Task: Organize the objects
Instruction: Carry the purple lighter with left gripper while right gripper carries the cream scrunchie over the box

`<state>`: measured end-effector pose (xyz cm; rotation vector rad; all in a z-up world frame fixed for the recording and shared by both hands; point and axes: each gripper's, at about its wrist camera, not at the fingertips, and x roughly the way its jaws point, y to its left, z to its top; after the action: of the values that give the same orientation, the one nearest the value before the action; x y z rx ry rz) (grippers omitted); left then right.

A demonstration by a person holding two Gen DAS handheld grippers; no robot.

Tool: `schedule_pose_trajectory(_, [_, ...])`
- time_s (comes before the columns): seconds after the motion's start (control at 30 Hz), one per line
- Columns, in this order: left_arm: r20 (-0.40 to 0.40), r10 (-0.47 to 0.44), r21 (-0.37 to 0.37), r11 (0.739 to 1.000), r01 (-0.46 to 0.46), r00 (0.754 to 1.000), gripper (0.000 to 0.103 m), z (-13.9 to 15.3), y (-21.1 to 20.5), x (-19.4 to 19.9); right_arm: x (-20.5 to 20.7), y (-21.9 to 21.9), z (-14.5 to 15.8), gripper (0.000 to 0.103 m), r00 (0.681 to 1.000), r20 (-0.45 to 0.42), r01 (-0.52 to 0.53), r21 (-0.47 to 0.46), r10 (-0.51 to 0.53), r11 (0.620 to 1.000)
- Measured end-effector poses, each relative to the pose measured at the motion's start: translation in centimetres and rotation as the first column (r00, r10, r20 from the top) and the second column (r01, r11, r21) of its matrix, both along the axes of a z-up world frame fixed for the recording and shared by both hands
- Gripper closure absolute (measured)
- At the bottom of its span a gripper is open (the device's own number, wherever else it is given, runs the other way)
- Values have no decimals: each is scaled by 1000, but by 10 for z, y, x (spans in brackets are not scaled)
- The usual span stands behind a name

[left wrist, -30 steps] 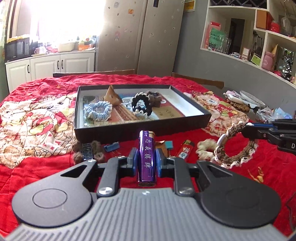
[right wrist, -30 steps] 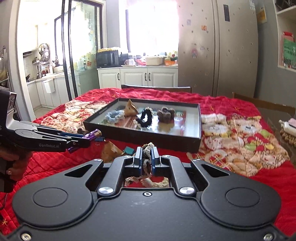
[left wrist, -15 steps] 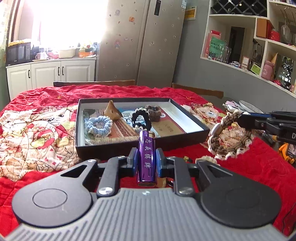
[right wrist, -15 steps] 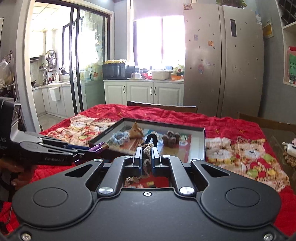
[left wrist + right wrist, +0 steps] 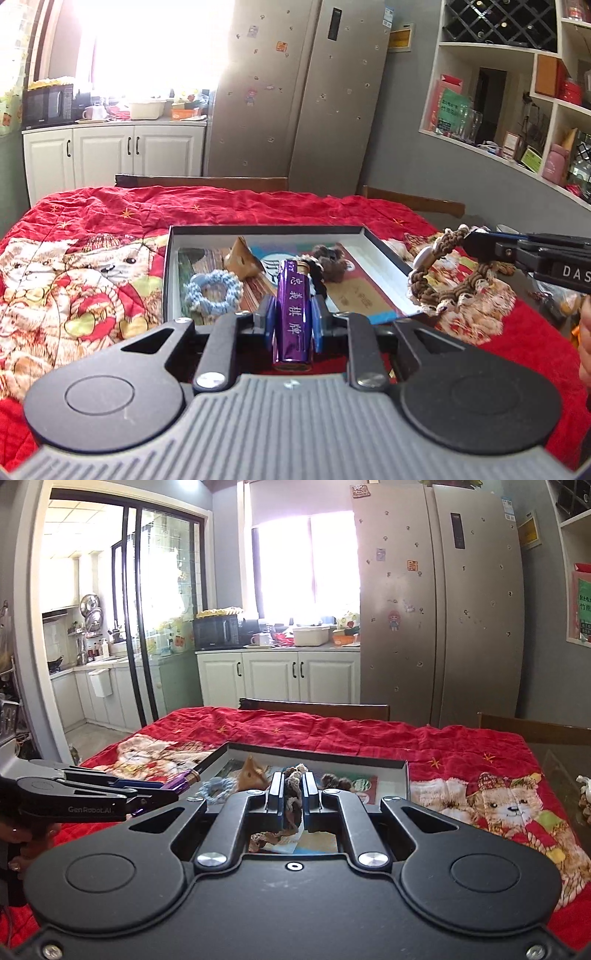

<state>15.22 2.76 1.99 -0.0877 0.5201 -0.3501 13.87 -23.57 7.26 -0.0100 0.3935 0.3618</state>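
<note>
Left claw [image 5: 293, 325] clamps glossy purple tube [image 5: 292, 314]; right claw [image 5: 293, 797] perhaps pinches knotted bracelet [image 5: 436, 280].

grey walls | steel fridge [image 5: 439, 627] | bright window [image 5: 306, 565] (glare) | white cabinets [image 5: 277, 675]

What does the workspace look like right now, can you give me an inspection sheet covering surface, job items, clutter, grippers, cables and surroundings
Surface: table under a red bear-print cloth.
Job's things: open black tray holding a blue scrunchie, a tan pouch, a black scrunchie and a brown scrunchie; purple lighter and brown braided band are both held above the tray.
Clutter: small items at the table's right edge, too blurred to name.
Grippers: left gripper shut on the lighter; right gripper shut on the band.
Cables: nothing seen.
Surroundings: fridge, white cabinets, microwave, wall shelves, chair backs.
</note>
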Motion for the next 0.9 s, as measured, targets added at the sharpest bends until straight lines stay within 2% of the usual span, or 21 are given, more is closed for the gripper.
schedule_pose_trajectory(0.3, [-18, 23, 7, 1000, -23, 1000, 80, -3, -13, 41, 56, -3, -6, 94, 998, -39, 55, 36, -54, 998])
schedule_pose_trajectory(0.63, [-48, 67, 31, 997, -66, 997, 79, -18, -24, 81, 107, -5, -35, 94, 989, -95, 125, 78, -118, 989])
schedule_pose_trajectory(0.9, [-54, 74, 48, 996, -72, 996, 79, -29, -30, 93, 129, -7, -64, 94, 981, -143, 146, 94, -132, 985])
